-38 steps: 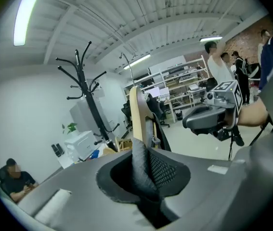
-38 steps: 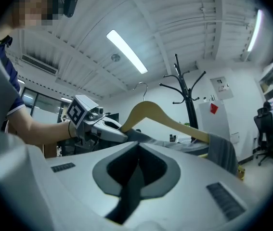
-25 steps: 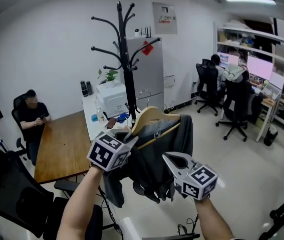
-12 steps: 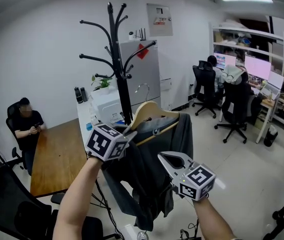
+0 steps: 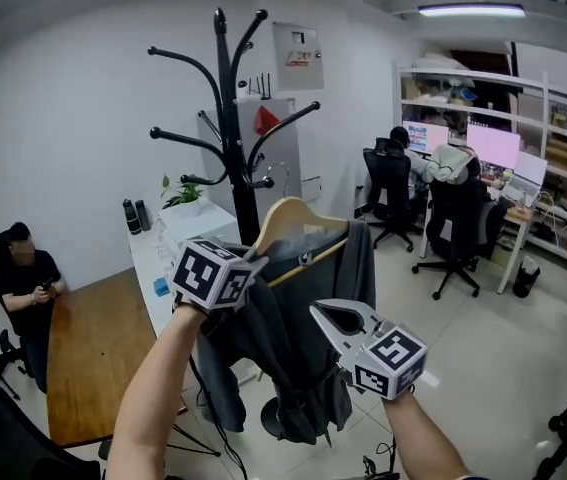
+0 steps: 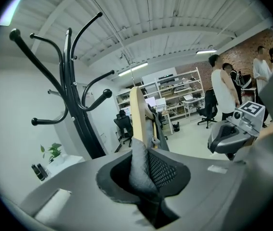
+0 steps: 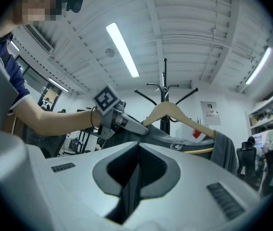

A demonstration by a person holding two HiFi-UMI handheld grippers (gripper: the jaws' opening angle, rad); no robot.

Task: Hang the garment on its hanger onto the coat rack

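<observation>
**Nothing legible in view**

You have no readable print here. At your 12 o'clock, the wall notice (image 5: 298, 56) carries red and dark lines too small to make out. Just below it, the red tag (image 5: 266, 120) on the grey cabinet (image 5: 285, 163) shows no clear characters. The cubes on your left gripper (image 5: 260, 261) and right gripper (image 5: 329, 314) bear only black-and-white square patterns. The emblem (image 7: 177, 147) on the garment (image 7: 223, 153) is blurred.

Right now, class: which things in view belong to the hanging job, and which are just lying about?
Job: garment, wooden hanger, coat rack.
Lying about: wooden table, office chairs, potted plant, bottles.
</observation>
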